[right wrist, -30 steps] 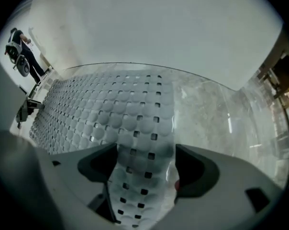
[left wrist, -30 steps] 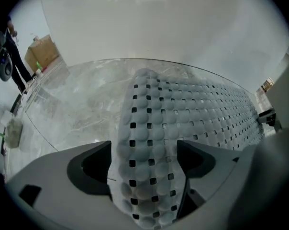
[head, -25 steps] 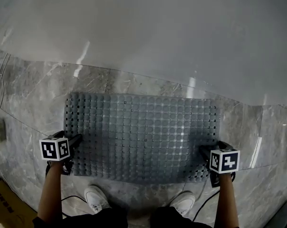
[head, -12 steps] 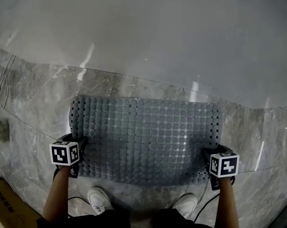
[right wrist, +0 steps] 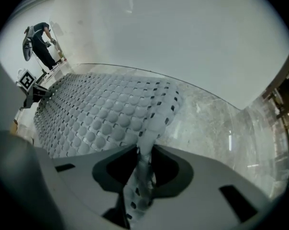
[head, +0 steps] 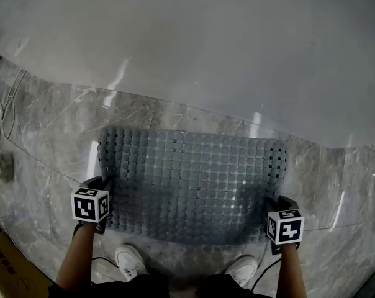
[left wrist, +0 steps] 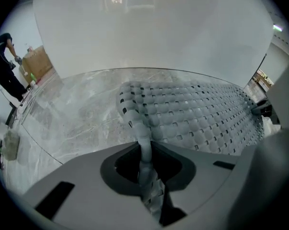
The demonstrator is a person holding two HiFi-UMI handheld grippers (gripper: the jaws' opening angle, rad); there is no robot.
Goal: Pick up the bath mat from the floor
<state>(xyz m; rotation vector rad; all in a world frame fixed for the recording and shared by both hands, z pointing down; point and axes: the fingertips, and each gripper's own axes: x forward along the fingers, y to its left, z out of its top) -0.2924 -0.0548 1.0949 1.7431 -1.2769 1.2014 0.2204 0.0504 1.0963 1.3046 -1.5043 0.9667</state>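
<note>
Since a second ago, both tongs have been closing on the short ends of the bath mat (head: pixel 190 185), and the mat's left end is now sitting a little further in than it did. We are holding the left tongs (head: pixel 103 185) at the mat's left end and the right tongs (head: pixel 272 205) at its right end, each one pointing steeply down with its marker cube facing up. In the left gripper view we are seeing the left tongs (left wrist: pixel 147 162) nearly together, with their jaws pressing a thin fold of the mat's (left wrist: pixel 197 119) edge between them. The right gripper view is showing the same thing: the right tongs (right wrist: pixel 142 169) are pinching a strip of the mat's (right wrist: pixel 101 114) perforated edge, and their jaws are standing only as far apart as the rubber is thick. At both grips the grey mat is curling up off the floor (head: pixel 45 141) into the jaws, while the stretch between them is spreading out low over the grey marble, just in front of a broad white surface (head: pixel 206 42). Our two white shoes (head: pixel 128 261) are standing just behind the mat's near edge. A cardboard box (head: pixel 7 266) is showing at the lower left corner of the head view, and a person (right wrist: pixel 39 40) is standing well away in the background.
</note>
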